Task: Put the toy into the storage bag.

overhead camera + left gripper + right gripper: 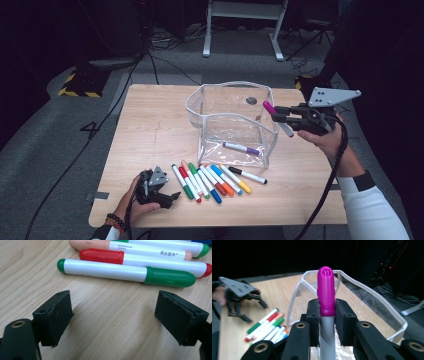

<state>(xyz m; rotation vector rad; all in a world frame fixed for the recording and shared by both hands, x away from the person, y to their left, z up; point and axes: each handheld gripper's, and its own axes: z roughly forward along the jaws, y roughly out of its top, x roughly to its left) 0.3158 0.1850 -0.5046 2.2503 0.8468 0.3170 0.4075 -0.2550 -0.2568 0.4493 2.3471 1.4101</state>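
Tabletop [150, 130]: pale wood, dark room behind.
Right gripper [326, 315]: clamped on magenta-capped marker [326, 293], raised beside clear pouch [232, 125] rim.
Left gripper [113, 315]: jaws apart, empty, near marker row [210, 180].

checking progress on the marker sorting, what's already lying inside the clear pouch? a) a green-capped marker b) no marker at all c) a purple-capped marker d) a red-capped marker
c: in the high view one purple-capped marker lies on the bottom of the clear pouch, while the green marker and red marker lie in the row on the table in front of it.
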